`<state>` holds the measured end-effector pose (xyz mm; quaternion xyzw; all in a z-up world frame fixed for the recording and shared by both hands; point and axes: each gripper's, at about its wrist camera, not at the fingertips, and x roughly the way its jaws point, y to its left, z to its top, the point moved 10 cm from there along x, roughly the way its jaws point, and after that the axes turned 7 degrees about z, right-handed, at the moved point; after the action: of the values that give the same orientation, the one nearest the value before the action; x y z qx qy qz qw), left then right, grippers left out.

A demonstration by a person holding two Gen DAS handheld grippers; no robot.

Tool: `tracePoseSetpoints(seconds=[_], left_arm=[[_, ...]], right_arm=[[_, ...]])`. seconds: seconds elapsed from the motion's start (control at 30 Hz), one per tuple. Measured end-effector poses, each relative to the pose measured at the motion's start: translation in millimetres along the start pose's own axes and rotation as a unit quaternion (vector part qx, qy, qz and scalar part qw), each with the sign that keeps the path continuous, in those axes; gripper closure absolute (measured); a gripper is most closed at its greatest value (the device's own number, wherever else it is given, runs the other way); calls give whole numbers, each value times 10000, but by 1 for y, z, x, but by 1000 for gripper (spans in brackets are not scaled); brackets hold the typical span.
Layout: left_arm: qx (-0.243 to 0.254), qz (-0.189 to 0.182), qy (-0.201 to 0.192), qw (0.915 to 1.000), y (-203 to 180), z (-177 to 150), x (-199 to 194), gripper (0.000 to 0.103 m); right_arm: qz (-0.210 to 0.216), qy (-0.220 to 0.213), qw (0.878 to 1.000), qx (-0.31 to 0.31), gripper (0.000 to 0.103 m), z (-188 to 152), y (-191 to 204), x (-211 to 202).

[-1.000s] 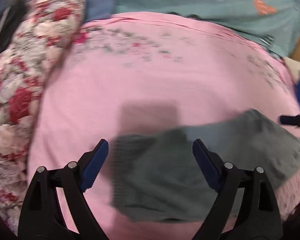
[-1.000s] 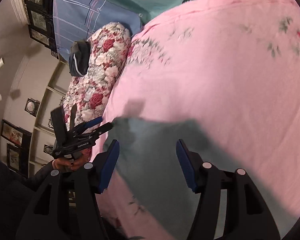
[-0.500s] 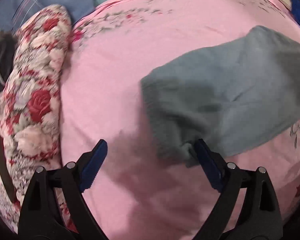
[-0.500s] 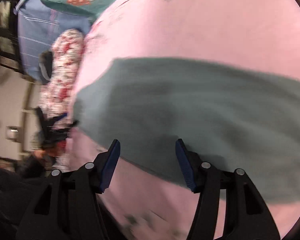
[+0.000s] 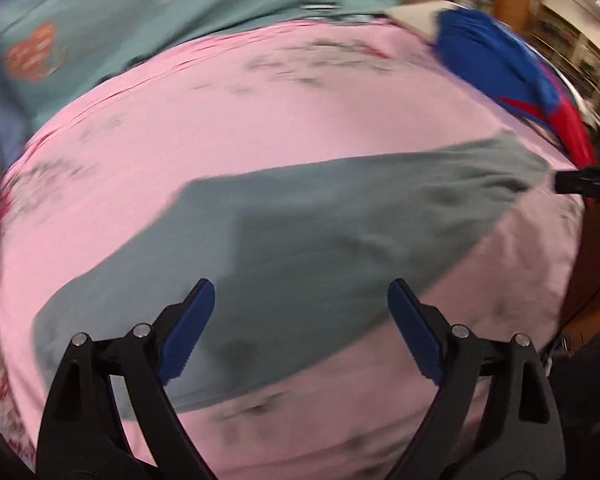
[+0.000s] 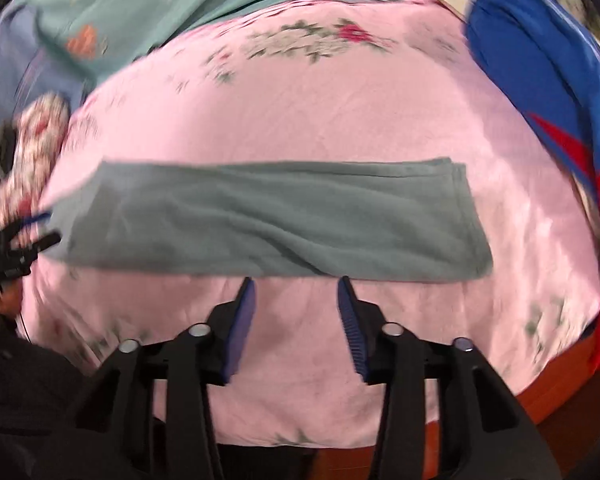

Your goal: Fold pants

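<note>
Pink floral bedspread (image 6: 300,120) carries folded grey pants (image 6: 276,224); blue-red garment (image 6: 548,80) at right edge.

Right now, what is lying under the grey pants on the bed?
The grey pants lie folded in a long strip directly on the pink floral sheet, which shows all around them. Whatever is under the strip itself is covered and cannot be seen.

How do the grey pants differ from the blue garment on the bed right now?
The pants are plain grey; the blue garment has red panels. The pants lie flat as a long strip across the middle of the pink cover; the garment sits bunched at its right edge. The pants lie just ahead of the right claw, the garment off to the side. Both rest on the cover, in neither claw.
</note>
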<state>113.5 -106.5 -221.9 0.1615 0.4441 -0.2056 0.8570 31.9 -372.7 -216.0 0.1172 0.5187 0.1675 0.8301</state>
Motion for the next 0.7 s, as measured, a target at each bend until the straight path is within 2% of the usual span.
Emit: tracePoseSetpoints(seconds=[0.1,0.17,0.27,0.37,0.4,0.47,0.5,0.53,0.6,0.7], left_arm=[[152,-164,253,9994,-47,3,14,13],[105,-140,329,9993,-56,2,14,13],[43,122,479,9988,-52,-9,10,13],[-185,496,710,9961,-31,-20,9,13],[-297,588,765,9949,-24,-24,7,13],[-484,721,830,9928,-11,-28,3,13],[-548,775,853,9918,-6,-30,2,13],[-595,838,884,9908,-3,-31,1,13],[-636,913,934,9894,2,-33,1,13],[-618,931,964,9890,2,-31,2,14]], right_arm=[[208,47,9976,-660,67,4,22,23],[226,61,9931,-1149,67,9,37,41],[344,92,9861,-1621,67,20,55,59],[73,172,9788,-2037,67,22,56,70],[-15,216,9771,-2117,70,23,53,76],[82,226,9772,-2112,79,24,48,79],[121,245,9768,-2125,93,24,49,78],[154,290,9762,-2143,98,24,49,78],[154,259,9748,-2212,101,25,50,73],[382,58,9762,-2132,101,28,58,54]])
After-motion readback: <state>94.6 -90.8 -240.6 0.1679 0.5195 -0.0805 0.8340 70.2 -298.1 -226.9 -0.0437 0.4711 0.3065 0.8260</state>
